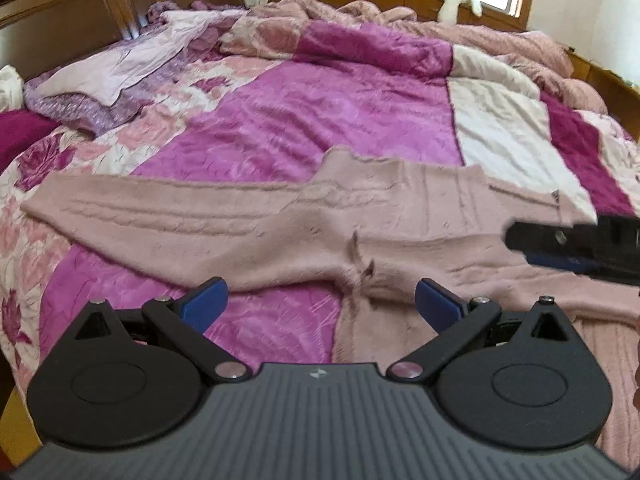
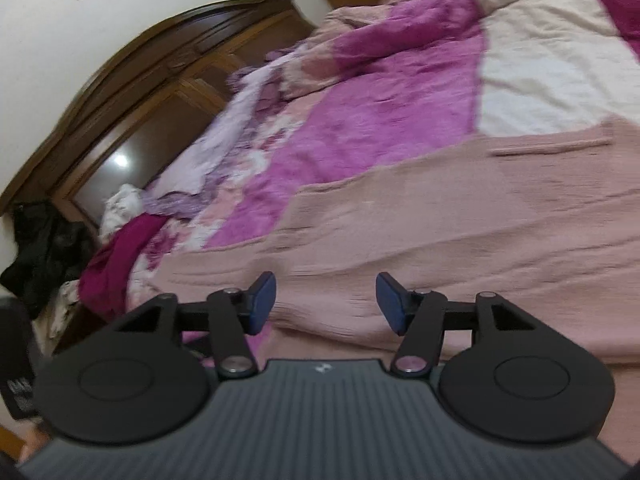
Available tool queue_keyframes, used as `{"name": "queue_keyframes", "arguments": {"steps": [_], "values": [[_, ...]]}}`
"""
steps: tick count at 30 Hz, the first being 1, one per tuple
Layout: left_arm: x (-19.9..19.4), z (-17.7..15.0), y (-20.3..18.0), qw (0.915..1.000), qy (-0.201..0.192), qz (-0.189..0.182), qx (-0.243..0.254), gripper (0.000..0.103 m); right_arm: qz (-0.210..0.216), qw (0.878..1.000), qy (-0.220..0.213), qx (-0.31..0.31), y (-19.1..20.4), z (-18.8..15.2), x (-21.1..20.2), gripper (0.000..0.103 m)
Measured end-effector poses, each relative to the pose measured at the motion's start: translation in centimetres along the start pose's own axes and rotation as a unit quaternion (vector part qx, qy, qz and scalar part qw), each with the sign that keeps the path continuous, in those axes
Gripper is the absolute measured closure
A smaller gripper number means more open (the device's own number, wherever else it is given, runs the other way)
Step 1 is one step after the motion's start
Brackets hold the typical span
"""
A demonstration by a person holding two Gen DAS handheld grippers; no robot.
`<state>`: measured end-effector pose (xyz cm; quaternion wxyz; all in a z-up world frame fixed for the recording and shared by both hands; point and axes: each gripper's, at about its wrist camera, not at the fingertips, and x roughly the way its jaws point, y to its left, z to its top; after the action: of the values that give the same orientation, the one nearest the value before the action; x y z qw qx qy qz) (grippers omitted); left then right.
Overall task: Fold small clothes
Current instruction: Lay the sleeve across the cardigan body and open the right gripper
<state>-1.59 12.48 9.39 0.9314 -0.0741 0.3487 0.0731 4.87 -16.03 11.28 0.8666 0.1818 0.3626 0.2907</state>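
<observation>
A dusty-pink knitted sweater (image 1: 280, 220) lies spread on the bed, one sleeve stretched out to the left and its body running off to the right. My left gripper (image 1: 322, 304) hovers wide open just above the near edge of the sweater, where a fold bunches up; nothing sits between its blue pads. My right gripper (image 2: 326, 302) is open low over the sweater's body (image 2: 460, 232), with nothing between its pads. The right gripper's black and blue fingers (image 1: 560, 240) also show at the right edge of the left wrist view, over the sweater.
A magenta, pink and cream patchwork quilt (image 1: 300, 112) covers the bed. Crumpled lilac bedding (image 1: 120, 76) lies at the far left, a heaped pink blanket (image 1: 360, 12) at the back. A dark wooden headboard (image 2: 152, 80) stands on the left, with dark clothing (image 2: 44, 248) beside it.
</observation>
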Motion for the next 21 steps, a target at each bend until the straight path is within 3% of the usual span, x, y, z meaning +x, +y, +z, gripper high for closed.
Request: {"name": "queue_keyframes", "arguments": {"steps": [4,7,9,12,16,21], "values": [[0.6,1.3,-1.2,0.9995,-0.015,-0.014,0.024,0.0,-0.079,0.997,-0.021,0.014,-4.2,1.0,-2.4,0.044],[1.8,2.3,-2.3,0.9982,-0.02,-0.024,0.05,0.007,-0.14,0.989,-0.046,0.029,-7.5,1.9,-4.7,0.044],[2.9,2.7,-3.1,0.9977,-0.019,-0.023,0.06,0.028,-0.183,0.98,-0.065,0.037,-9.7,2.3,-6.2,0.044],[4.9,3.0,-3.9,0.9969,-0.005,-0.022,0.075,0.042,-0.238,0.966,-0.085,0.051,-12.5,2.5,-7.7,0.044],[7.2,2.8,-4.4,0.9952,0.013,-0.031,0.091,0.042,-0.279,0.951,-0.097,0.088,-15.7,1.6,-9.2,0.044],[9.8,2.5,-4.1,0.9967,0.04,-0.028,0.064,0.041,-0.304,0.942,-0.089,0.108,-18.0,1.1,-8.5,0.044]]}}
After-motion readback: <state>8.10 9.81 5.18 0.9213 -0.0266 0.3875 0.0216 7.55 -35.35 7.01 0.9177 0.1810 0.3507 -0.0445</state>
